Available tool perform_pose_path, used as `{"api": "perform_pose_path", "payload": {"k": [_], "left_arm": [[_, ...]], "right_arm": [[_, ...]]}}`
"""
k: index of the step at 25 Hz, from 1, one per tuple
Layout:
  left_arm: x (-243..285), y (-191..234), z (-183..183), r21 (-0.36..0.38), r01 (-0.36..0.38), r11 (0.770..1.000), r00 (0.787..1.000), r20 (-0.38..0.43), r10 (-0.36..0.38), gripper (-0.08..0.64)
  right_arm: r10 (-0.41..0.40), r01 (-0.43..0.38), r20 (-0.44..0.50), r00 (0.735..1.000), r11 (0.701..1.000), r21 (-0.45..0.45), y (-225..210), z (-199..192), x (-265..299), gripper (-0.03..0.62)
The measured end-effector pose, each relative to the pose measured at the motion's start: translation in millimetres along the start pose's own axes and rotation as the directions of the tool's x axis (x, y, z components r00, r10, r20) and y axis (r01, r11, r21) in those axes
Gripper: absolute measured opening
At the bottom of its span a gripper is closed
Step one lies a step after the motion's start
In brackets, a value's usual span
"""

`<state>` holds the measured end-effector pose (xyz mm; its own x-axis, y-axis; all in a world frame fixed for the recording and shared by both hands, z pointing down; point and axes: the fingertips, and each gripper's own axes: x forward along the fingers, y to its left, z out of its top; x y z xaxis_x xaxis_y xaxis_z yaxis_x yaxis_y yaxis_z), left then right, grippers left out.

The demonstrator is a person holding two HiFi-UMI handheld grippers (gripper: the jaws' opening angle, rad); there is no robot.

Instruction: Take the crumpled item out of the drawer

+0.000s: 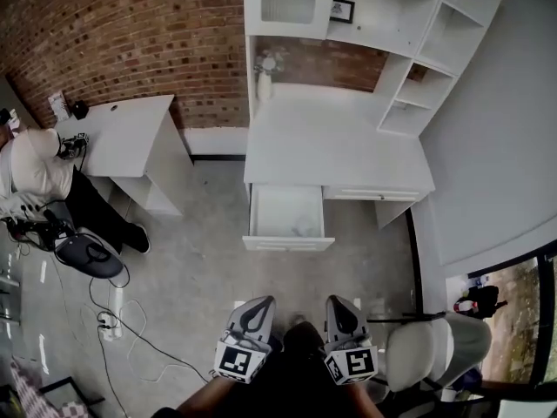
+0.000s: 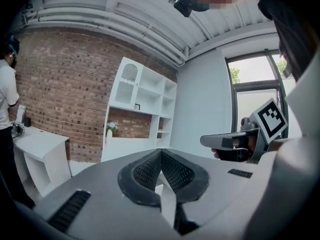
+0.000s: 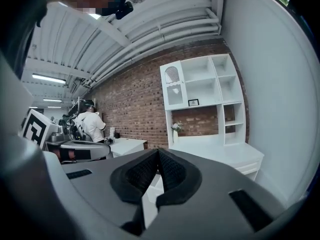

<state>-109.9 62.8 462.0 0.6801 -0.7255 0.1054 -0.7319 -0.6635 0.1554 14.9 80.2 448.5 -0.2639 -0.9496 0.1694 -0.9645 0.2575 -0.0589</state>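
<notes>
Head view steeply down; gripper views forward (shared: white desk (image 1: 339, 146))

Two claws (image 1: 258, 303) (image 1: 338, 303), two desks (image 1: 122, 133) (image 1: 339, 159), one open drawer (image 1: 288, 243)

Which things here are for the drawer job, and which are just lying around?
For the job: open white drawer; faint pale crumpled item inside it; left gripper and right gripper, both shut and empty.
Just lying about: white vase with flowers; small black picture frame; black office chair; white power strip on the floor.
</notes>
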Motion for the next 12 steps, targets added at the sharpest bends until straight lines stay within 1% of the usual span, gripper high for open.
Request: {"api": "perform_pose_path", "payload": {"k": [3, 6, 10, 12], "left_arm": [[33, 23, -6, -0.002, -0.005, 1.000, 0.999, -0.042, 0.005, 0.023], [71, 37, -8, 0.011, -0.009, 1.000, 0.998, -0.055, 0.010, 0.023], [127, 54, -16, 0.015, -0.021, 1.000, 0.995, -0.097, 0.023, 0.023], [157, 60, -20, 0.019, -0.013, 1.000, 0.991, -0.129, 0.015, 0.023]], "right_arm": [[0.012, -0.012, -0.006, 1.000, 1.000, 0.004, -15, 3, 39, 0.012], [0.023, -0.023, -0.025, 0.999, 1.000, 0.008, -38, -3, 77, 0.012], [0.039, -0.038, -0.037, 0.999, 0.999, 0.023, -77, -3, 126, 0.012], [0.051, -0.050, -0.042, 0.998, 0.998, 0.024, -99, -2, 151, 0.012]]}}
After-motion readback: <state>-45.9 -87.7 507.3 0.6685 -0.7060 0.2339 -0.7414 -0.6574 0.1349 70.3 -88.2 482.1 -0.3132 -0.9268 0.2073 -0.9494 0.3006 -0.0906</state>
